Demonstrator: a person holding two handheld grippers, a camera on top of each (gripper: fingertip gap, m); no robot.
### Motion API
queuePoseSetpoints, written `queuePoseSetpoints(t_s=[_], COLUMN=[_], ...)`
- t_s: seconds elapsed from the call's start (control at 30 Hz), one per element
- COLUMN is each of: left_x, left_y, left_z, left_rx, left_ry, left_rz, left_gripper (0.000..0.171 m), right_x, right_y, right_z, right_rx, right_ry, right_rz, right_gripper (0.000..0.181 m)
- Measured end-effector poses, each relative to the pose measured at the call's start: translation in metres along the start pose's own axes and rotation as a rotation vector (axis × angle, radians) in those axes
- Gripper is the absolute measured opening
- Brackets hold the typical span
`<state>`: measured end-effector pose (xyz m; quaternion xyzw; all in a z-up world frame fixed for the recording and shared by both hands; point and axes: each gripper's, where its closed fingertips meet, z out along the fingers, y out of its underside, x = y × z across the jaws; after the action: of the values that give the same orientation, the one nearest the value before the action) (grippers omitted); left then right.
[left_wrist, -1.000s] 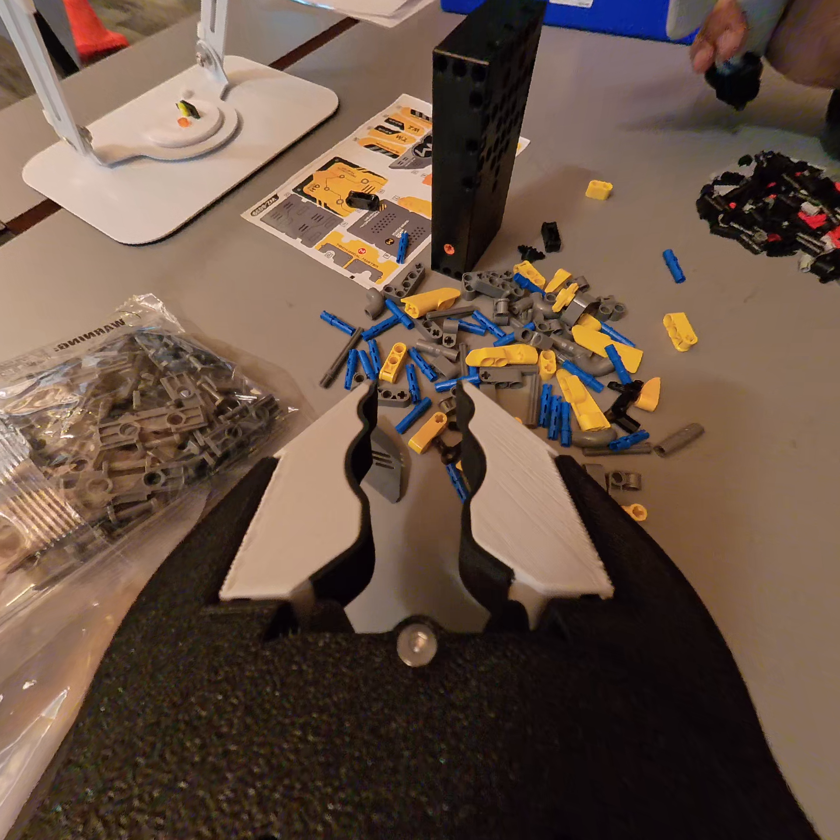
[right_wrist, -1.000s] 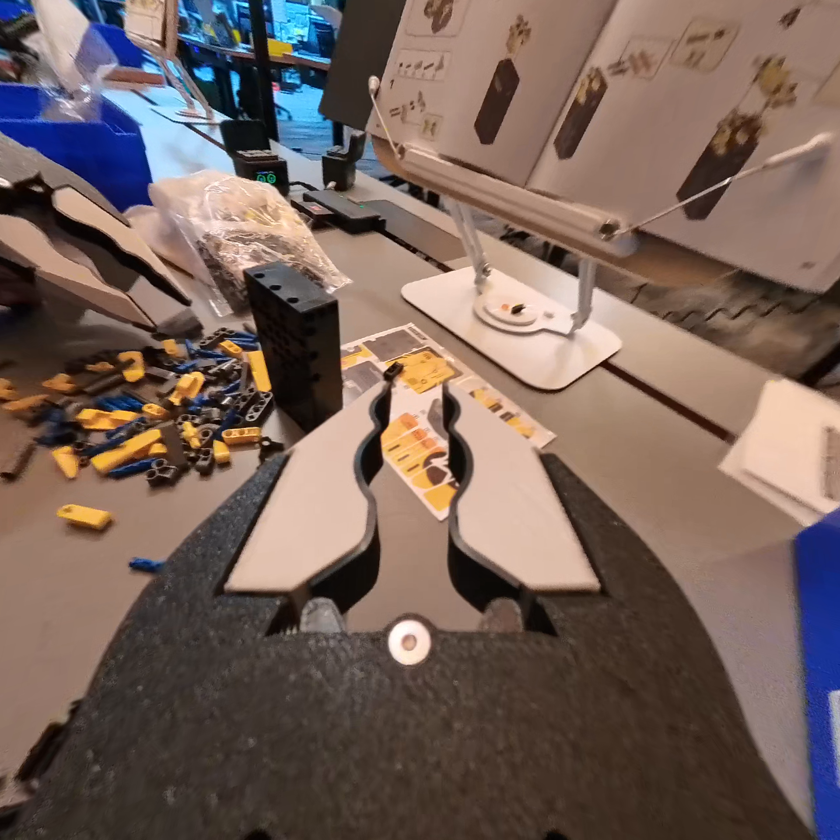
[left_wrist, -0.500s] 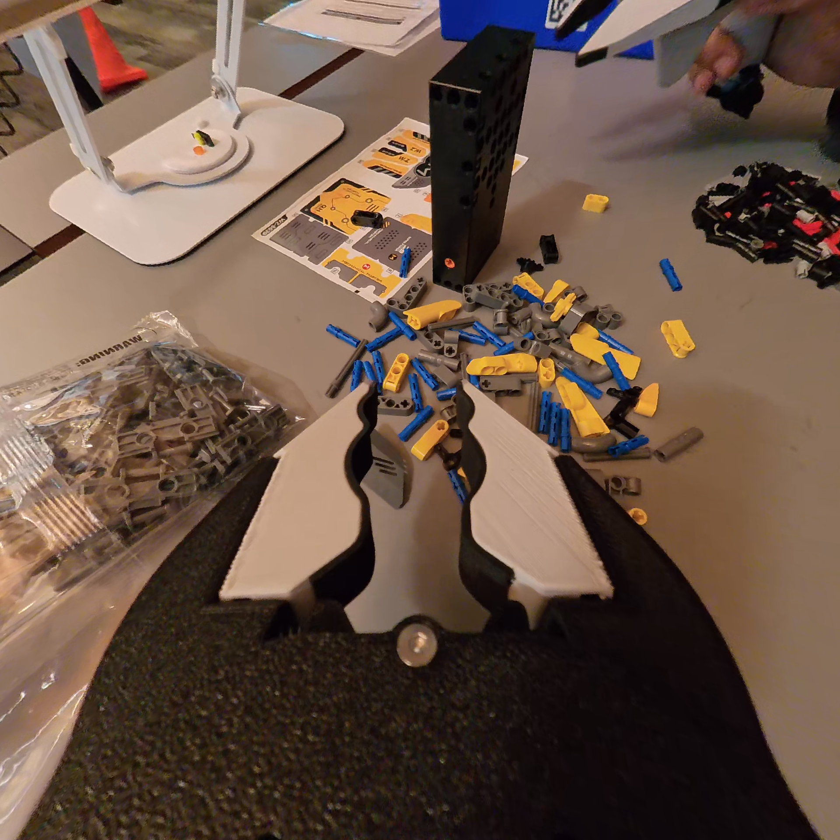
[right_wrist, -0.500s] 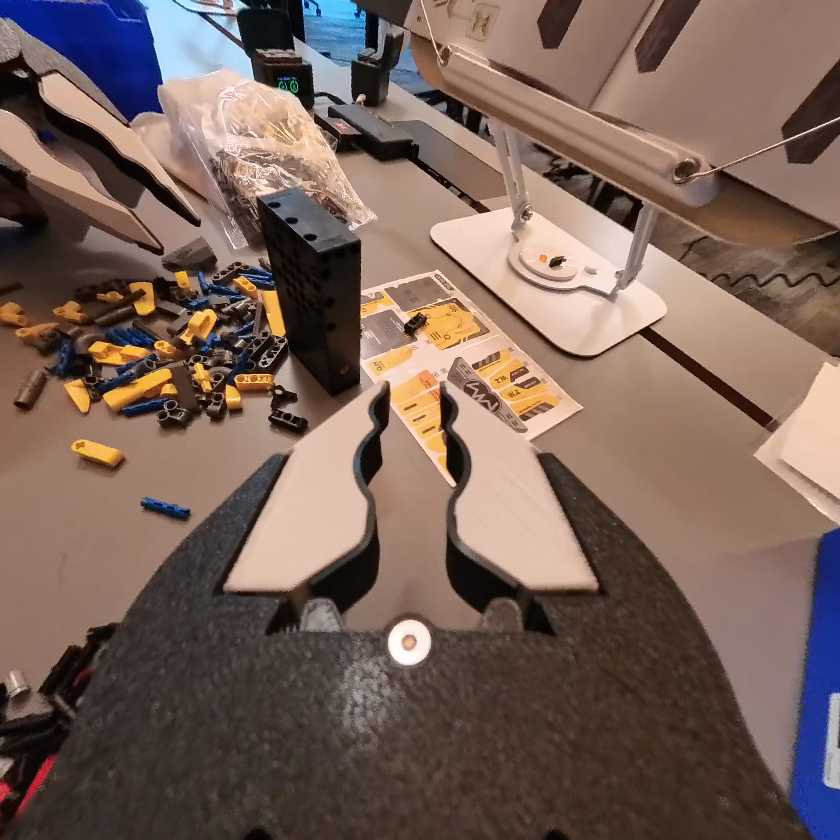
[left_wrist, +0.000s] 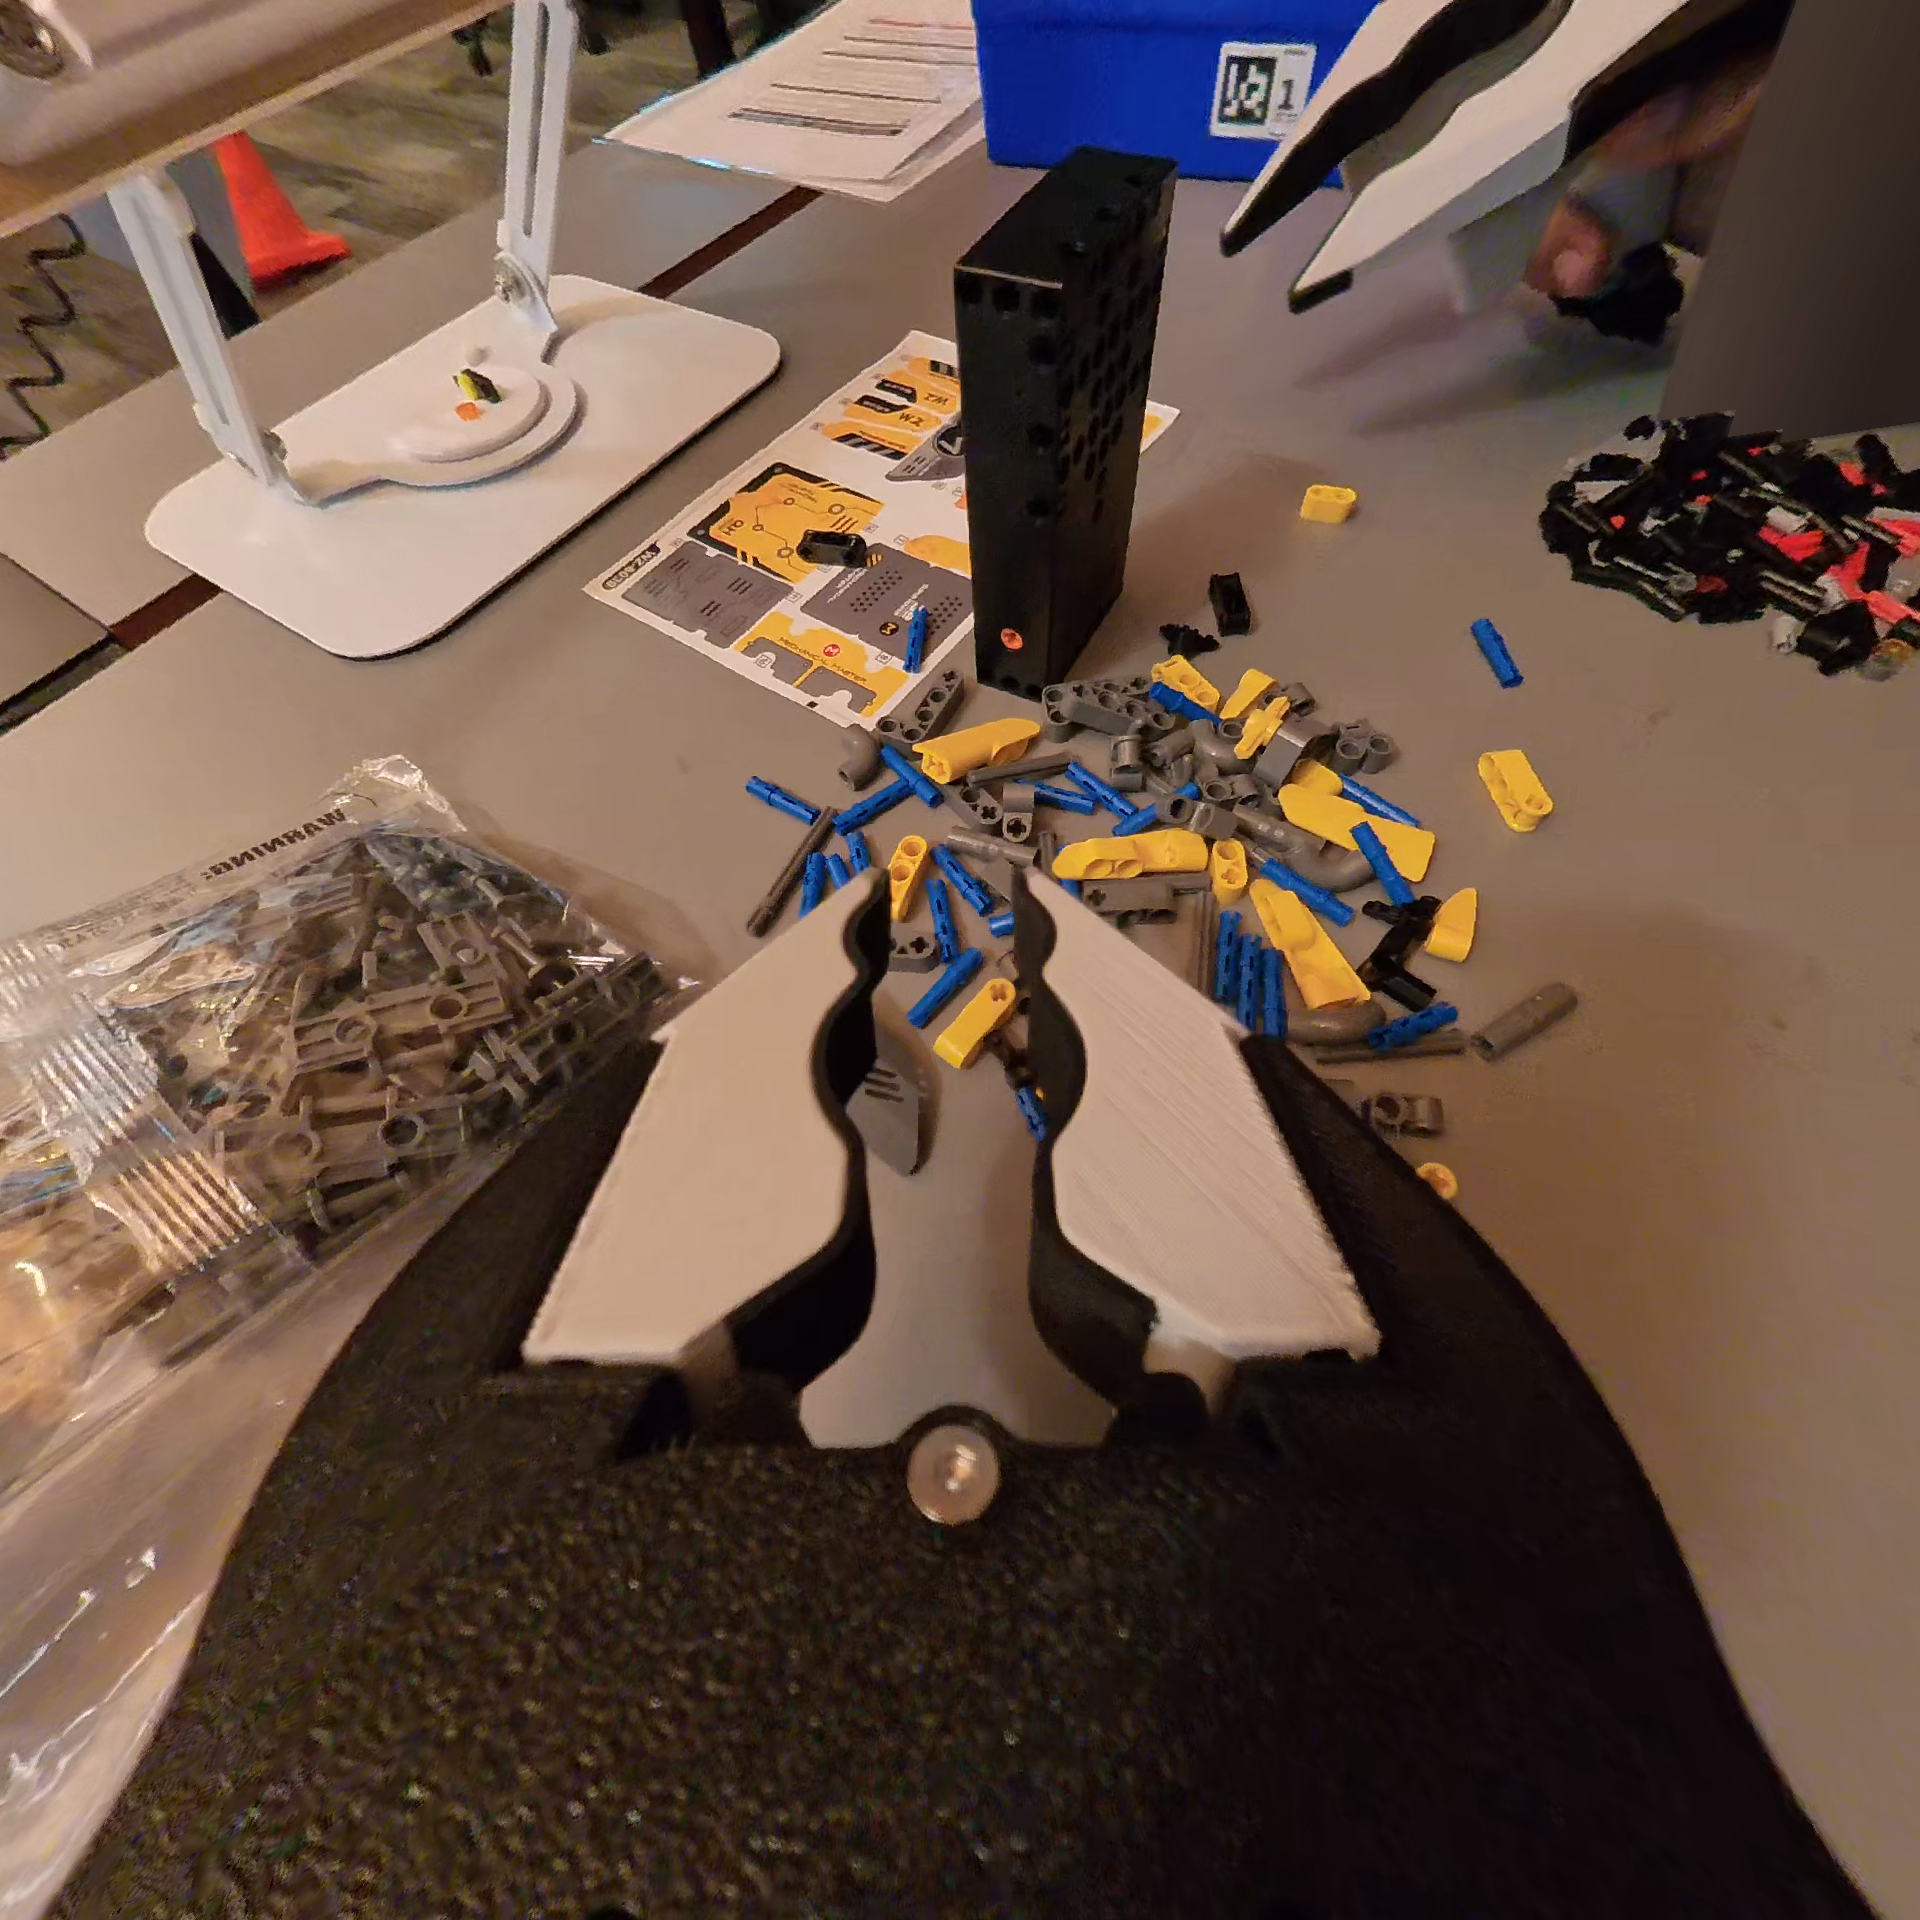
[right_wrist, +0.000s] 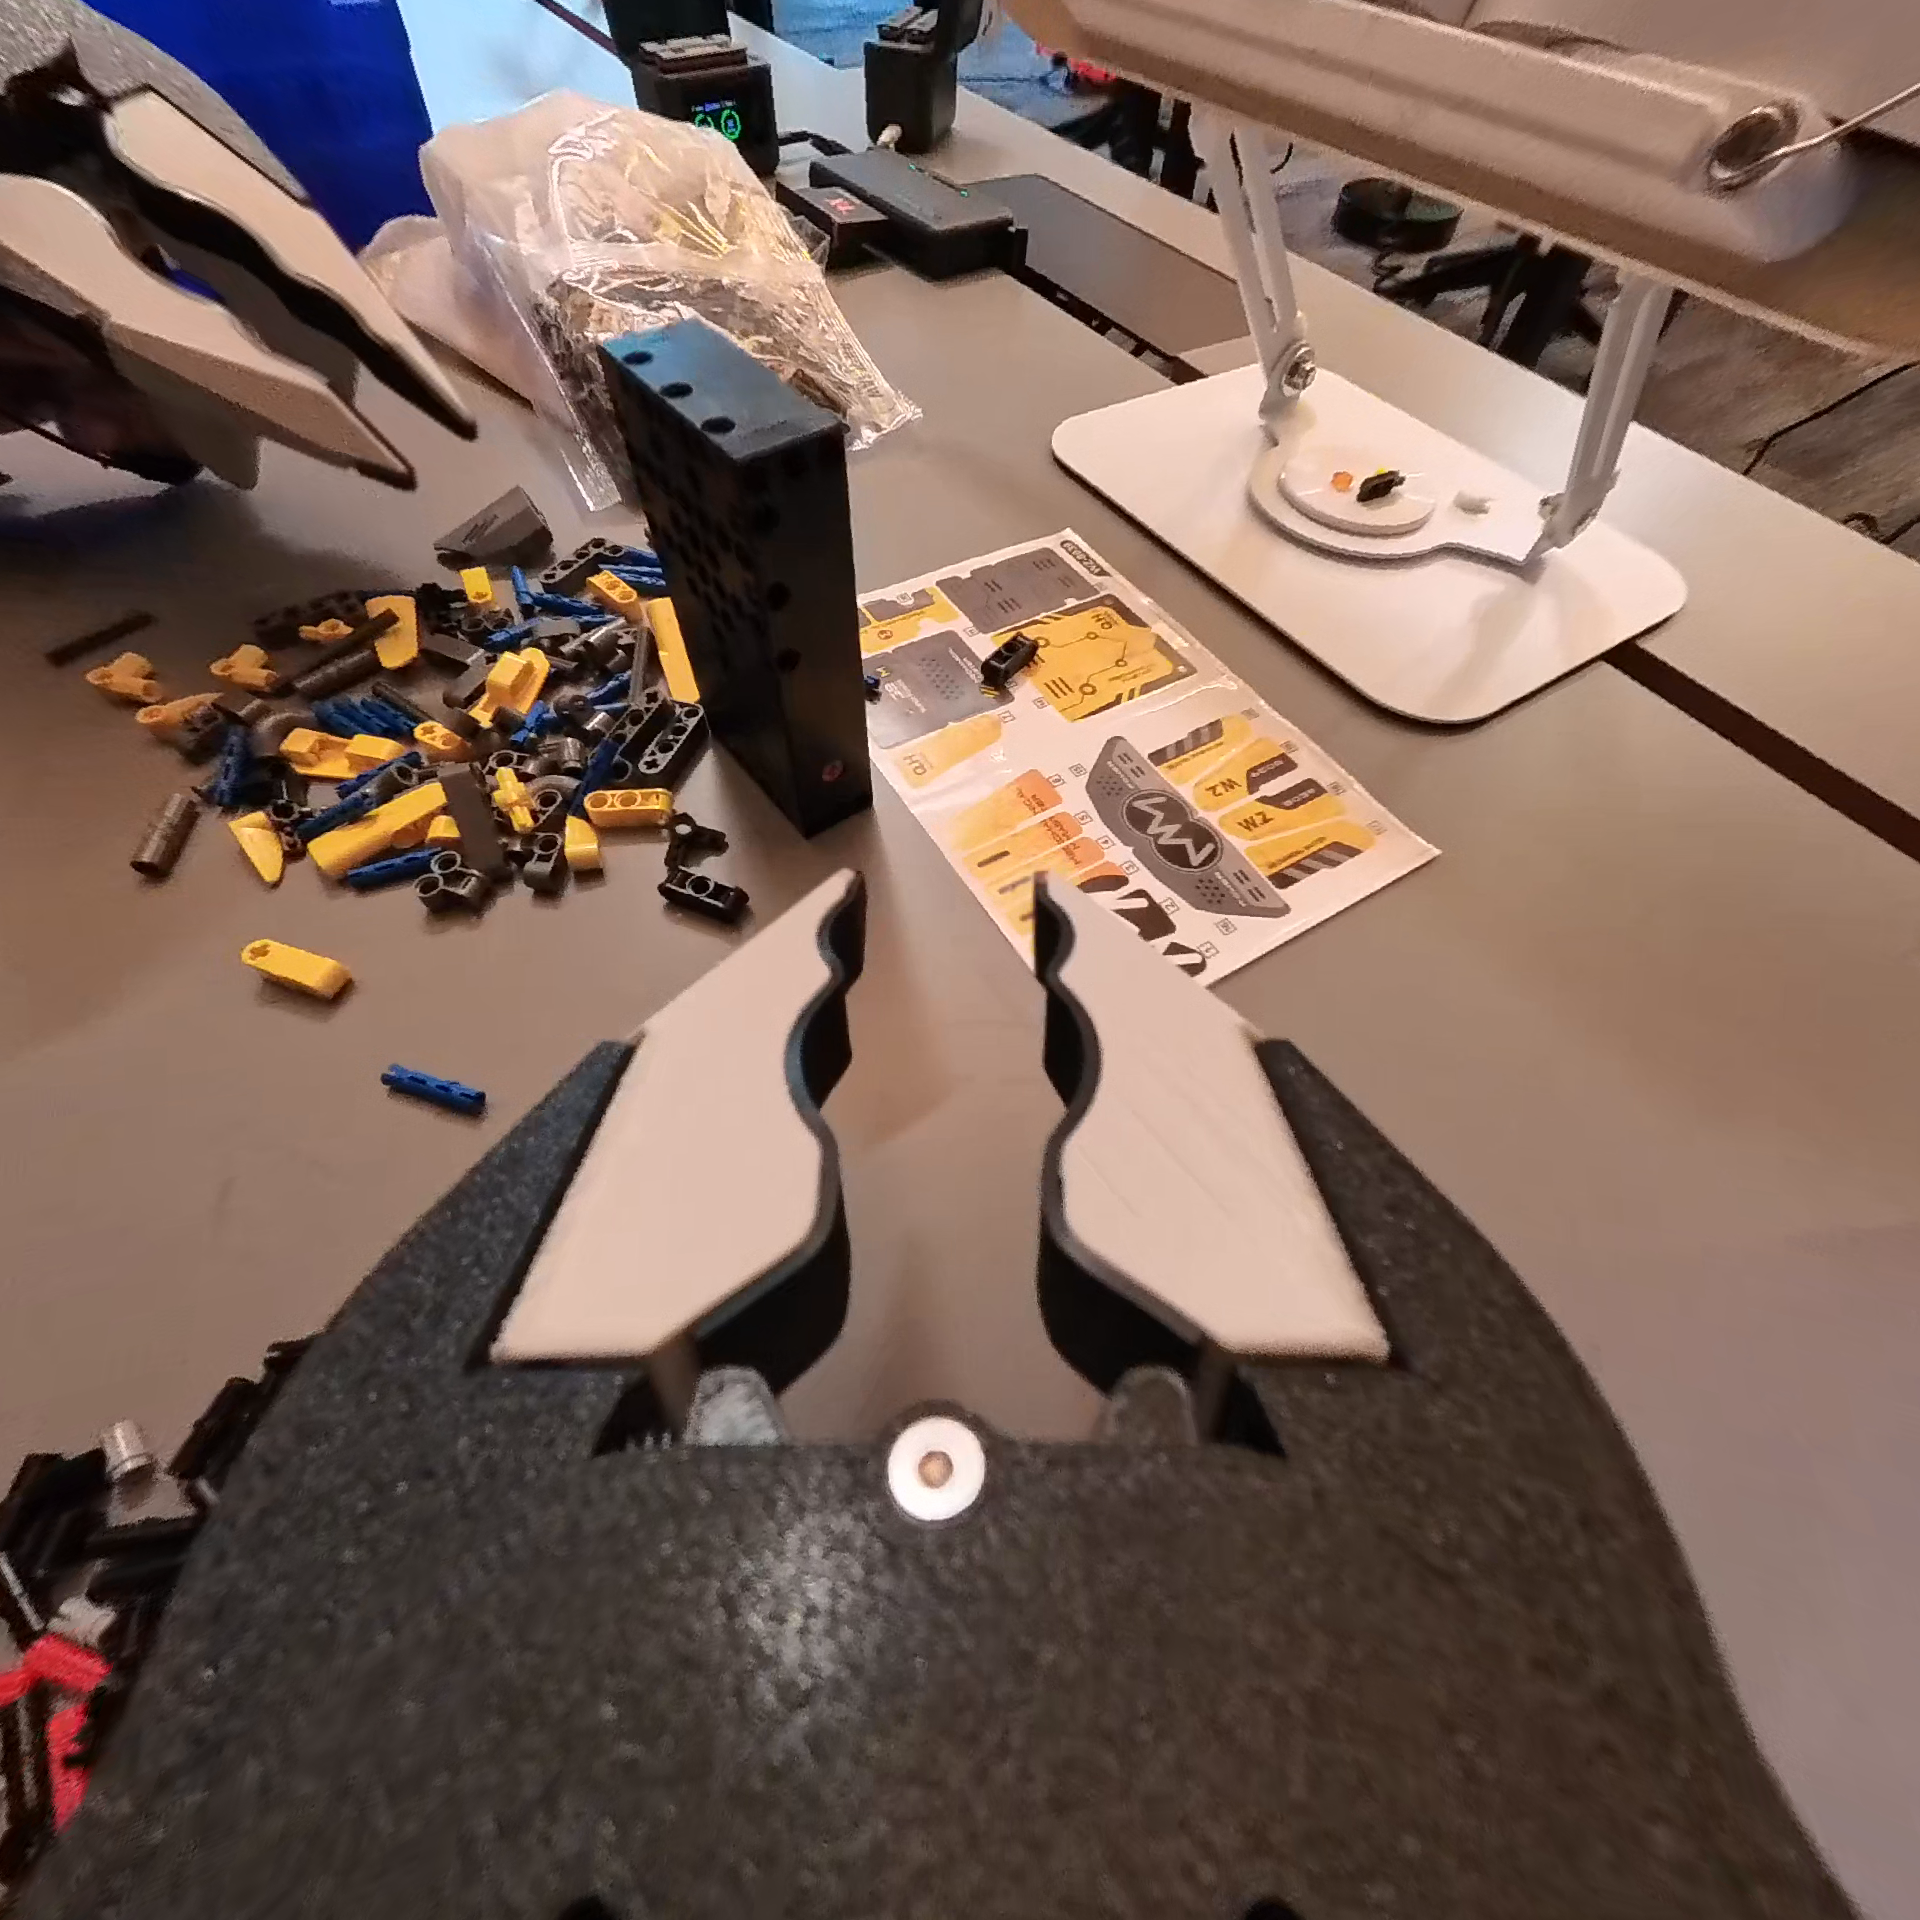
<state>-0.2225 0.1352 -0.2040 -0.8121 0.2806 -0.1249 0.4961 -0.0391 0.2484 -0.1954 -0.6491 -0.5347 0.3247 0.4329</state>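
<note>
**Fingers parted, nothing gripped**

Left gripper (left_wrist: 951, 899) fingers (left_wrist: 717, 1122) spread above the grey table (left_wrist: 1662, 1195), empty. Right gripper (right_wrist: 948, 902) likewise. Black perforated block (left_wrist: 1055, 436) upright beside loose bricks (left_wrist: 1143, 862); grey wedge piece (left_wrist: 894, 1101) under left gripper.

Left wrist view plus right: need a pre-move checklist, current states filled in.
1. Left hand-held gripper open, nothing clamped: ok.
2. Right hand-held gripper open, empty, over bare table: ok.
3. Grey wedge piece clear of the left gripper's finger: cannot tell; they overlap in view.
4. Black block upright, neither gripper touching it: ok.
5. Loose parts out from under the left tips: not ok; the pile lies right below and ahead.
</note>
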Motion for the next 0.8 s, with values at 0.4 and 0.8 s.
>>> queuePoseSetpoints(t_s=[0.4, 0.8], left_x=[-0.0010, 0.0004], left_y=[-0.0054, -0.0096], left_z=[-0.0046, -0.0088], left_rx=[0.032, 0.062], left_ry=[0.002, 0.033], left_rz=[-0.019, -0.056], left_gripper=[0.010, 0.000], right_x=[0.0012, -0.0019], right_y=[0.0052, 0.0016], right_z=[0.0020, 0.0006], right_rx=[0.026, 0.043], right_ry=[-0.075, -0.083], right_rz=[0.104, 0.079], right_gripper=[0.031, 0.000])
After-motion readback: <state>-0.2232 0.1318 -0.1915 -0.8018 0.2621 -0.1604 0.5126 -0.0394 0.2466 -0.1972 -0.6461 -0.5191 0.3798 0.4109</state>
